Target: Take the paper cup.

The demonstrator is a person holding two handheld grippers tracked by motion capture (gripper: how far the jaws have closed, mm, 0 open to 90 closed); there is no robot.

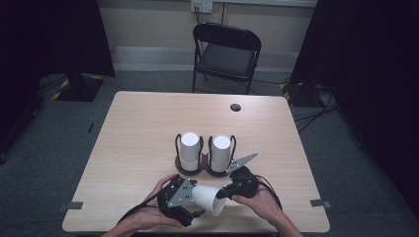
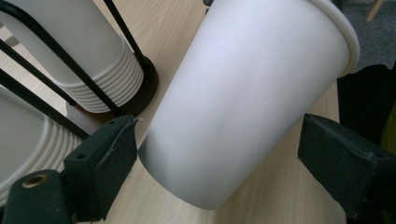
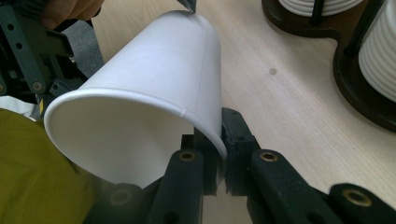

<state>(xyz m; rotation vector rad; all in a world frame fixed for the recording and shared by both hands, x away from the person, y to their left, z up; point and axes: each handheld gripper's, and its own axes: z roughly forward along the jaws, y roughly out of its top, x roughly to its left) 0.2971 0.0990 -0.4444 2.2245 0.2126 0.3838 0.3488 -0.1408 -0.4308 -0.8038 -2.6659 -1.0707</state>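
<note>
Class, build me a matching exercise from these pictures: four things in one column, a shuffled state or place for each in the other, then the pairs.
1. loose paper cup
2. left claw
3. right claw
4. cup stacks

A. open around the cup's base
B. upright in the black rack
C. pinching the cup's rim
D. tilted on its side

Pairs: 1-D, 2-A, 3-C, 4-B

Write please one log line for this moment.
right gripper: shut on paper cup rim | left gripper: open around cup base | cup: tilted, above table | holder: two cup stacks
</note>
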